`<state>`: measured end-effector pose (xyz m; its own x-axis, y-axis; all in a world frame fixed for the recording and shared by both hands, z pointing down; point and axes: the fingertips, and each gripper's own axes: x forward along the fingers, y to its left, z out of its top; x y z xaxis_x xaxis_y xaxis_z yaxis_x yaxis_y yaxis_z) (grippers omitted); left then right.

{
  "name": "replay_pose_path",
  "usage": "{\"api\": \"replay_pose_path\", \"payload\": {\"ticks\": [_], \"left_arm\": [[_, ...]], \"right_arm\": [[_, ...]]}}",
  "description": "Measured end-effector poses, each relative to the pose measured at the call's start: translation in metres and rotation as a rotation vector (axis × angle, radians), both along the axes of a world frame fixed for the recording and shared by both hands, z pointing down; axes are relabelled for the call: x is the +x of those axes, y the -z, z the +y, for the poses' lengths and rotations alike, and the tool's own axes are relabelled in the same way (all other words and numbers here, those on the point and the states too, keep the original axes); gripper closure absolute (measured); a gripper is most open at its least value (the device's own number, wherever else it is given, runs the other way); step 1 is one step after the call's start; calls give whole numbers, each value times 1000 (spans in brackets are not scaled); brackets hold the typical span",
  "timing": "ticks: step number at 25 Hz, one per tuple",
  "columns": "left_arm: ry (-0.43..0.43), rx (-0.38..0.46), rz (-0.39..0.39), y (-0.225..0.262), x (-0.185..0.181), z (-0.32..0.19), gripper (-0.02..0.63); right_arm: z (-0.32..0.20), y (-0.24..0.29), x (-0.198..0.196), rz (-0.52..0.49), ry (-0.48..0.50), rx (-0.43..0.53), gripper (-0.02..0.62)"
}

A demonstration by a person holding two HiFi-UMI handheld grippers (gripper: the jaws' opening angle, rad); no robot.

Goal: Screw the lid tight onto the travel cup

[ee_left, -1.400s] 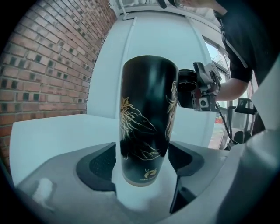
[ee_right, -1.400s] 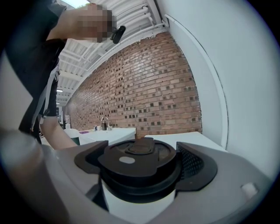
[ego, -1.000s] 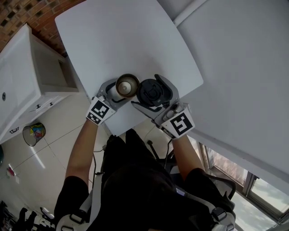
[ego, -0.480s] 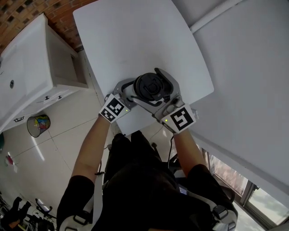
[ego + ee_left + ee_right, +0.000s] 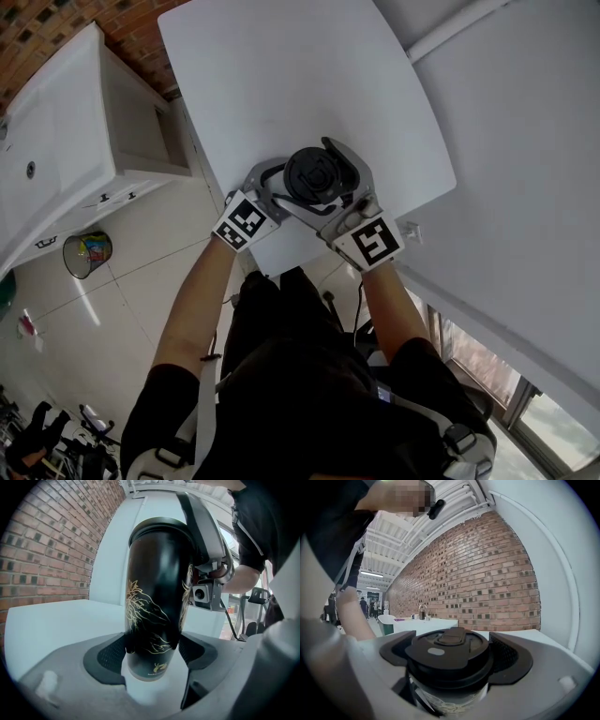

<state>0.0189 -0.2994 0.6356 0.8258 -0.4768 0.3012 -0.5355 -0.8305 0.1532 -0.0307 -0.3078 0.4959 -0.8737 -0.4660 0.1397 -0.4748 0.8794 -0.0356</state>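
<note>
The black travel cup (image 5: 154,597) with a gold pattern stands on the white table (image 5: 281,75) near its front edge. My left gripper (image 5: 152,656) is shut on the cup's lower body, pads against both sides. The black lid (image 5: 313,175) sits over the cup's mouth and hides the cup in the head view. My right gripper (image 5: 323,186) is shut on the lid (image 5: 447,651), its pads on the lid's rim in the right gripper view. The cup's top (image 5: 450,700) shows just under the lid. Whether the threads have caught is hidden.
A white cabinet (image 5: 66,141) stands left of the table, with a small bin (image 5: 86,253) on the tiled floor (image 5: 122,309) beside it. A white wall with a pipe (image 5: 469,23) runs along the right. A brick wall (image 5: 51,541) is behind the table.
My right gripper has carried the lid leftward onto the cup, and the open mouth seen a second ago is now covered. My left gripper has kept its grip on the cup.
</note>
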Motion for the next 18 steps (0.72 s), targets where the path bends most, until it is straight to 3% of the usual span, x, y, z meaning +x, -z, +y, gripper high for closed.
{"api": "replay_pose_path", "payload": {"ticks": [18], "left_arm": [[1, -2, 3, 1, 0, 0, 249]], "right_arm": [[0, -6, -3, 17, -7, -45, 115]]}}
